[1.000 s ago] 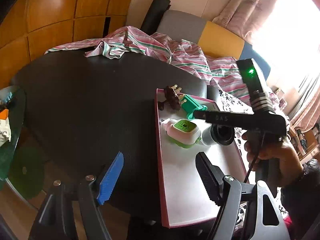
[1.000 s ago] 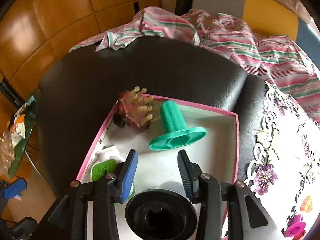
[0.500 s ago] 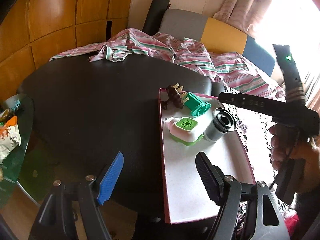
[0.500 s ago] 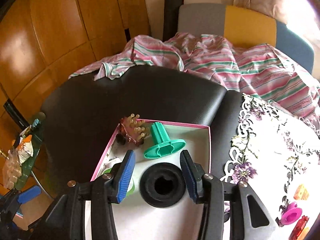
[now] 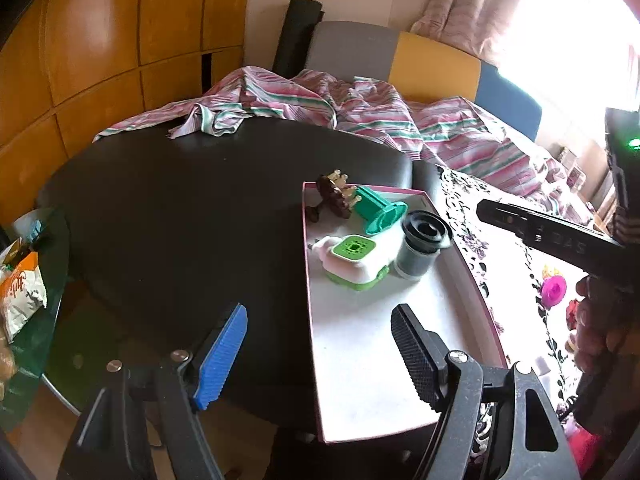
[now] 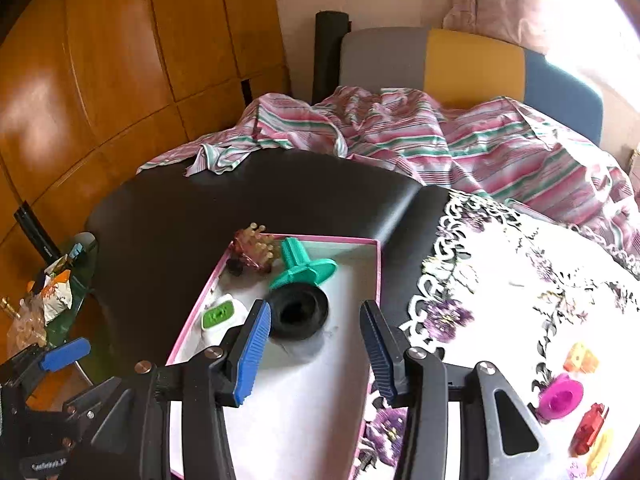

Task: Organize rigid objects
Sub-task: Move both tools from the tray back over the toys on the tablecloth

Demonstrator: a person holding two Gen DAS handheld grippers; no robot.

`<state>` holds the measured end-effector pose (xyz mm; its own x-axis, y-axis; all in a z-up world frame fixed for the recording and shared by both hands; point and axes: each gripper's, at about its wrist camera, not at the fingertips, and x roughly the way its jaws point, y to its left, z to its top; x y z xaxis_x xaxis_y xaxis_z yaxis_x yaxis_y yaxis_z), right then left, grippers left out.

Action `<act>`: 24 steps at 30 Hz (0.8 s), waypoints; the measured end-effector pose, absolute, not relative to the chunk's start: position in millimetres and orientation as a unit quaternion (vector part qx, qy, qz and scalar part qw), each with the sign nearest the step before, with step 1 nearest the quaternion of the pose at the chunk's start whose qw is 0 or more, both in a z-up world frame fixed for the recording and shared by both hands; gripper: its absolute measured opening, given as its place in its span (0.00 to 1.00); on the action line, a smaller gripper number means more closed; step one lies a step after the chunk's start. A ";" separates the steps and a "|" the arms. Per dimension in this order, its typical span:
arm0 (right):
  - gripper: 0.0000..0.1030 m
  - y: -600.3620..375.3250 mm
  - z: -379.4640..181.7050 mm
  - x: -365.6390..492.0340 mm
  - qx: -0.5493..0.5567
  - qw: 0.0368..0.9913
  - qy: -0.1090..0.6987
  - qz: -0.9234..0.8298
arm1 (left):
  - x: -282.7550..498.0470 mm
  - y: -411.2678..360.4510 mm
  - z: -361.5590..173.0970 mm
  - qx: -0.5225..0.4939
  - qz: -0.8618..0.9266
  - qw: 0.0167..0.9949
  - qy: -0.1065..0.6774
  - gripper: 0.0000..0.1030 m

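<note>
Both the left gripper (image 5: 320, 356) and right gripper (image 6: 316, 354) gape, holding nothing; four objects crowd the pink-rimmed tray's (image 5: 486, 304) far end, near half bare

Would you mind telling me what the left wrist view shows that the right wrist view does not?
Only the left wrist view shows the person's hand holding the right gripper's black body. Only the right wrist view shows the orange piece and red piece on the floral cloth. Both show the pink-rimmed tray holding the green spool, black cylinder and green-and-white gadget, plus the magenta piece and both grippers open, the left gripper and the right gripper.
</note>
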<state>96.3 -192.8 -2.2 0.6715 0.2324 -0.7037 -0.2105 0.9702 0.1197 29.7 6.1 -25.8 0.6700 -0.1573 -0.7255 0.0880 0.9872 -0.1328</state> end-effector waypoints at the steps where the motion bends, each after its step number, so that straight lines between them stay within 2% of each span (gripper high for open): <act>1: 0.46 -197.5 -1.9 92.7 0.016 0.915 0.386 0.119 | 29.1 4.6 -25.8 -0.042 -0.068 0.913 0.400 0.73; 13: 0.46 -255.9 -9.3 62.6 0.032 0.916 0.392 0.072 | 24.3 -21.2 -27.1 -0.017 -0.095 0.909 0.404 0.73; 24: 0.46 -385.9 -10.5 28.1 0.108 0.912 0.392 -0.058 | 18.7 -54.8 -27.7 0.011 -0.134 0.904 0.405 0.73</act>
